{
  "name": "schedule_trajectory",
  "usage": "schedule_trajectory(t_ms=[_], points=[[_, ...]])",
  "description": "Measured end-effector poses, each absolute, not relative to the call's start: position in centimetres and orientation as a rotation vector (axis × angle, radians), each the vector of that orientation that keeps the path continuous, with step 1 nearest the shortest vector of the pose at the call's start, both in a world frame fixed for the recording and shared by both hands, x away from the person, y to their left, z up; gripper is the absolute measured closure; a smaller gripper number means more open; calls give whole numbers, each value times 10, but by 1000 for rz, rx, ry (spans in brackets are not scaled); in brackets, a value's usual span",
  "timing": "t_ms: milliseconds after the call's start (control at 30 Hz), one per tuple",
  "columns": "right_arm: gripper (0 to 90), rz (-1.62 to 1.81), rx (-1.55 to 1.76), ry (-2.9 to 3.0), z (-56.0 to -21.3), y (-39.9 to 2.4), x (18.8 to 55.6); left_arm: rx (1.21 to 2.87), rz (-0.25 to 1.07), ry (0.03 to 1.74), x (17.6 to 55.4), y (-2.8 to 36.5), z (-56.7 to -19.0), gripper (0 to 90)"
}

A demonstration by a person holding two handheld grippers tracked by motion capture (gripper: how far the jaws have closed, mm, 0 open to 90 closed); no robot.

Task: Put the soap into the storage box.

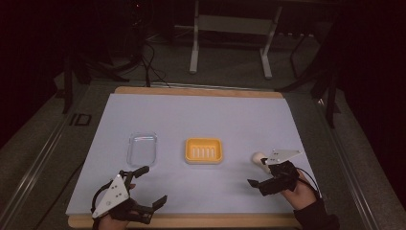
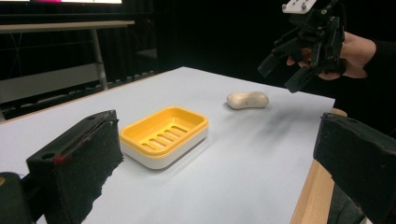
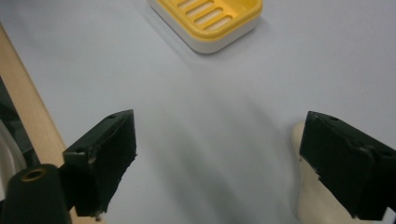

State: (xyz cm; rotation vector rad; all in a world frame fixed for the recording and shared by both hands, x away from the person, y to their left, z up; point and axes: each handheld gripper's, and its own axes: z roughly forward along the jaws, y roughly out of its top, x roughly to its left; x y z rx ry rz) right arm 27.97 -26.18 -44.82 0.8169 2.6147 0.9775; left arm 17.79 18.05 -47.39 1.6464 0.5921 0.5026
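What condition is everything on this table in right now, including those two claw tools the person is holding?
Soap dish: empty, upright on the table.
Soap bar: lying on the table, outside the dish, not gripped.
Clear lid: lying flat, apart from the dish.
Left gripper: open, holding nothing.
Right gripper: open, above the table by the soap.

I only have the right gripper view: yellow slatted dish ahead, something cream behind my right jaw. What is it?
Observer: A cream, bean-shaped soap bar, lying on the white table cover, apart from the yellow slatted soap dish.
Operator: Is my tool touching it?
Observer: No. In the left gripper view the right tool hangs open above the table, clear of the bar.
Operator: Anything else on the table?
Observer: A clear plastic lid lies left of the dish.
Operator: Left tool?
Observer: Open, near the front edge.
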Motion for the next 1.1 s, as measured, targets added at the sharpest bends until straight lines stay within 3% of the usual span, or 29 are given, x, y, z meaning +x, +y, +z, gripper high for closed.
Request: schedule_trajectory(t_ms=[533,1100], points=[[171,703,713,2823,-449,-251,284,1653,503,594,178,181,-474,11],[131,459,768,2996,-447,-243,295,1662,498,591,178,180,-475,11]])
